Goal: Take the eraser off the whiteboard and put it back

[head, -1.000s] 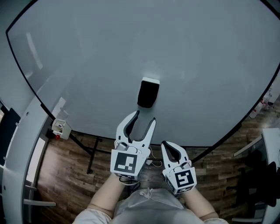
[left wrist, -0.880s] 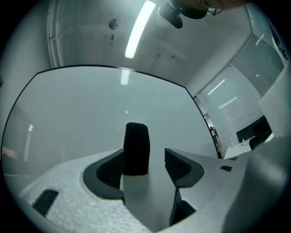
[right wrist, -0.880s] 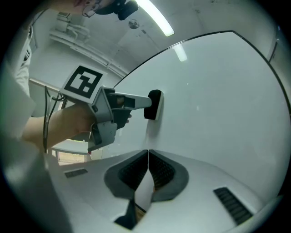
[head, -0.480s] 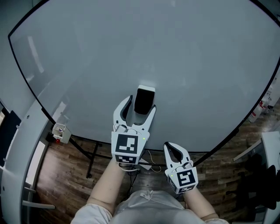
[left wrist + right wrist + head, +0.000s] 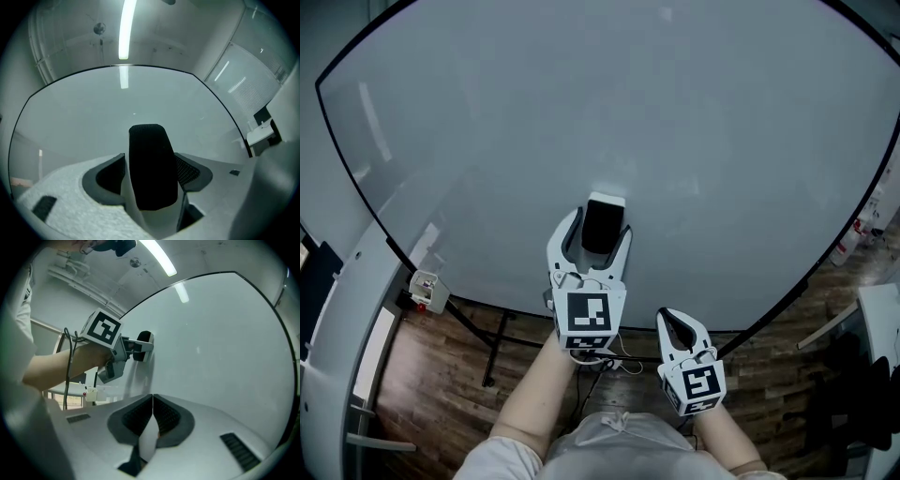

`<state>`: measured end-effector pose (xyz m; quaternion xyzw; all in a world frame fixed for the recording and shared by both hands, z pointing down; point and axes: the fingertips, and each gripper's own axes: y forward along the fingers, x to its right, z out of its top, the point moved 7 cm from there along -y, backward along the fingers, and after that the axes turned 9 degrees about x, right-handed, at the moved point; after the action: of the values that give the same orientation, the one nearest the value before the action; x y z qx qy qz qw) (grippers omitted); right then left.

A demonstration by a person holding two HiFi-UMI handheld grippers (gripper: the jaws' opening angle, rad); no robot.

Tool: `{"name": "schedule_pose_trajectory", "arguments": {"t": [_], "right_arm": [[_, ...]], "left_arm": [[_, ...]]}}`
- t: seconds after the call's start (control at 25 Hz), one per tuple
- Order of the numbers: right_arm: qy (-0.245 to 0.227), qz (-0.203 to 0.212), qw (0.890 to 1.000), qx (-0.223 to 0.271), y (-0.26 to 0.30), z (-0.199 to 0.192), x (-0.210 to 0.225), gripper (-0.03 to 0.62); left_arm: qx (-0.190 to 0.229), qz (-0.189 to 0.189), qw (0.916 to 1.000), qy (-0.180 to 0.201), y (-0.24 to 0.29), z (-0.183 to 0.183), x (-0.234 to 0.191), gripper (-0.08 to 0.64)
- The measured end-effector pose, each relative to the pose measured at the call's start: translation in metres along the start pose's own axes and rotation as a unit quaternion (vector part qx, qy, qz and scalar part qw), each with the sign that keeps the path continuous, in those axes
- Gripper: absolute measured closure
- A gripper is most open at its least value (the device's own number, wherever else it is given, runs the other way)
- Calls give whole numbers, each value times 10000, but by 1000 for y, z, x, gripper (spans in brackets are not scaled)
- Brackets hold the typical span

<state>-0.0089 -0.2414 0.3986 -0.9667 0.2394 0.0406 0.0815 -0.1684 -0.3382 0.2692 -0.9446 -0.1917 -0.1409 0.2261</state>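
Whiteboard (image 5: pixel 694 141): fills most of the head view; its dark rim curves down both sides to the bottom centre.
Eraser (image 5: pixel 151 164): dark, upright block against the board face, just below the middle of the head view. In the left gripper view it stands centred between the two jaws.
Left gripper (image 5: pixel 596 234): points up-frame at the board, marker cube facing the camera. Its jaws have just been opening and are spread wide, one on each side of the eraser. A gap shows beside the eraser in the head view, so it is straddled, not pinched.
Left forearm (image 5: pixel 534 394): bare, rising from the bottom left of centre to the gripper. In the right gripper view it reaches in from the left edge towards the board.
Right gripper (image 5: pixel 670 321): lower and right of the left one, near the board's bottom rim and apart from the eraser. Its jaws are pressed together with nothing between them, and it faces the board.
Floor (image 5: pixel 441 366): wood planks, visible below the board's rim.
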Motion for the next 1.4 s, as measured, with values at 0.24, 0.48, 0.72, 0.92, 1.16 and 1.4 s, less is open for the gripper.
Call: {"name": "schedule_pose_trajectory", "arguments": {"t": [0.24, 0.48, 0.72, 0.92, 1.16, 1.4], "right_arm": [[70, -13, 10000, -16, -5, -6, 1, 566], [-80, 8, 10000, 28, -6, -2, 7, 566], [0, -71, 10000, 23, -15, -2, 11, 566], [15, -99, 9999, -39, -21, 1, 10, 566], [114, -31, 9999, 23, -26, -6, 9, 566], [180, -16, 9998, -73, -29, -13, 8, 566]], "left_arm": [[24, 201, 9998, 20, 1, 0, 1, 247], [82, 253, 9996, -120, 0, -1, 3, 285], [40, 223, 9991, -362, -5, 0, 2, 295], [72, 225, 9991, -341, -19, -1, 4, 295], [197, 254, 9985, -442, -53, -1, 18, 294], [-120, 23, 9972, -734, -85, -25, 46, 294]]}}
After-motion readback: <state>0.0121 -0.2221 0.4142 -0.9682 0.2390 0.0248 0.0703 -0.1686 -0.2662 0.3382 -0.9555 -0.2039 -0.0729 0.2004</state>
